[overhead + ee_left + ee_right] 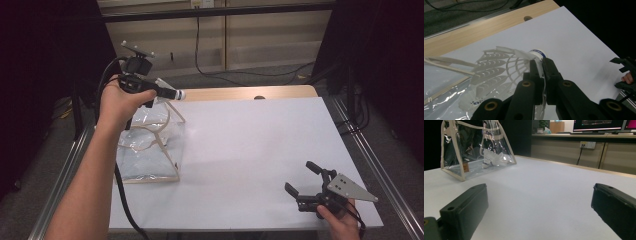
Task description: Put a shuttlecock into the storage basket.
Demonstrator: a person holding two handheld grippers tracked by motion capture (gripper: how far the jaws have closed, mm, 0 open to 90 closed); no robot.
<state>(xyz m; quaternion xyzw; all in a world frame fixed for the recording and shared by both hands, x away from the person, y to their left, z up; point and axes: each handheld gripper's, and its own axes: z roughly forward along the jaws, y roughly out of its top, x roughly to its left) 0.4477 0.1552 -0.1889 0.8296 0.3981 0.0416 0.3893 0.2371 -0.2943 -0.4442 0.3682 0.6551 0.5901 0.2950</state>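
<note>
The person's left forearm (95, 165) stretches up from the bottom edge along the left side, its hand (116, 102) wrapped around the left gripper (172, 93), raised and pointing rightward with jaws closed tight. At lower right, the right hand (340, 222) rests low, holding the right gripper (300, 177) with jaws spread wide apart, pointing up-left.
</note>
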